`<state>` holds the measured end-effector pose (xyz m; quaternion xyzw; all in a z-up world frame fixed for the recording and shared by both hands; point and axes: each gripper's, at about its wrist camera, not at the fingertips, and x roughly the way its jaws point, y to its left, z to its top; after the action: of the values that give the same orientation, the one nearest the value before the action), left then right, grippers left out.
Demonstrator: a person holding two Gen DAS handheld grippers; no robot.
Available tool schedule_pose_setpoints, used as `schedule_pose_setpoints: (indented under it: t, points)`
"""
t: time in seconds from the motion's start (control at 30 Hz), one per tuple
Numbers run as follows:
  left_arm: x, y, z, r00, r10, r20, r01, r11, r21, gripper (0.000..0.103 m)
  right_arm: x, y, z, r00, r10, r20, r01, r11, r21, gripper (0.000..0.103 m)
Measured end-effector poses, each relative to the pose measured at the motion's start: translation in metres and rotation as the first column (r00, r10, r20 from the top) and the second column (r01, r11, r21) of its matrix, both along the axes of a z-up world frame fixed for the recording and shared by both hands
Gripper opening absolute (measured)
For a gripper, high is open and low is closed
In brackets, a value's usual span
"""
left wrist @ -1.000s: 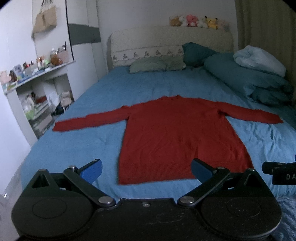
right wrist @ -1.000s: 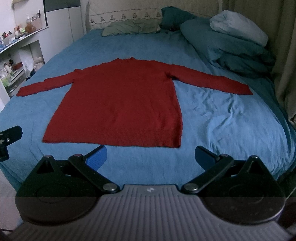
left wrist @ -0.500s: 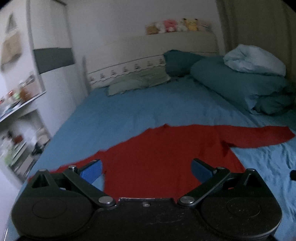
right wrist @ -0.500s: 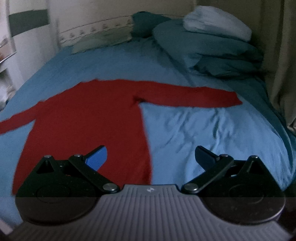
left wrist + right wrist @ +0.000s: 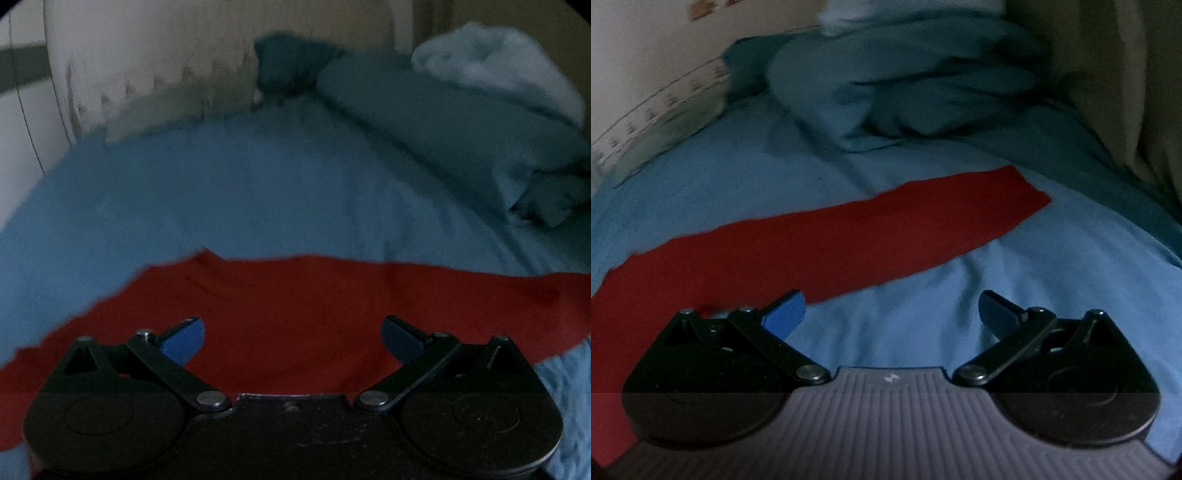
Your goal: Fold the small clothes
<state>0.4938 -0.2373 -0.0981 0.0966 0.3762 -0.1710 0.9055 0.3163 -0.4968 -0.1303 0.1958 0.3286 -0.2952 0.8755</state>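
Observation:
A red long-sleeved sweater (image 5: 295, 302) lies flat on the blue bed sheet (image 5: 229, 199). In the left wrist view my left gripper (image 5: 293, 339) is open and empty, low over the sweater's upper body near the neckline. In the right wrist view the sweater's right sleeve (image 5: 871, 229) stretches from lower left to its cuff at upper right. My right gripper (image 5: 892, 312) is open and empty, over the sheet just in front of the sleeve, with its left fingertip (image 5: 785, 314) by the sleeve's near edge.
Dark teal pillows and a bundled duvet (image 5: 443, 122) lie at the head of the bed on the right, with a pale blue blanket (image 5: 498, 66) on top. The cream headboard (image 5: 166, 74) stands behind. A curtain (image 5: 1145, 92) hangs at the bed's right side.
Both grippers have moved forward and down from the foot of the bed towards the sweater. The left one is now over the chest, the right one by the right sleeve. Both stay open.

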Motion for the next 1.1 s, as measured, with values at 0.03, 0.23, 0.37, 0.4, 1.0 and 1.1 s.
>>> schedule_pose_setpoints:
  t: [0.03,0.23,0.37,0.4,1.0,1.1]
  points:
    - [0.009,-0.006,-0.01,1.0,0.008,-0.018,-0.008,1.0,0.006,0.103,0.006,-0.012,-0.007,1.0,-0.024,0.0,0.024,1.0,0.001,0.103]
    - [0.051,-0.041,-0.057,0.995,0.028,-0.097,-0.022,0.998,0.06,0.103,0.035,-0.082,-0.056,0.988,-0.155,-0.026,0.155,0.987,0.03,0.095]
    - [0.068,-0.062,-0.082,0.988,-0.001,-0.153,0.02,0.992,0.121,0.103,0.038,-0.101,-0.07,0.979,-0.202,0.034,0.2,0.979,0.047,0.091]
    - [0.071,-0.065,-0.088,0.986,-0.002,-0.169,0.025,0.991,0.133,0.103,0.039,-0.103,-0.069,0.977,-0.21,0.039,0.208,0.977,0.046,0.083]
    - [0.102,0.028,-0.013,0.971,0.036,-0.235,-0.039,0.999,-0.01,0.103,0.129,-0.029,0.044,0.978,0.09,0.187,-0.088,0.996,-0.018,0.023]
    - [0.096,0.089,0.014,0.978,0.092,-0.19,-0.097,0.995,-0.018,0.103,0.171,0.043,0.077,0.918,0.31,0.248,-0.3,0.951,-0.075,0.023]
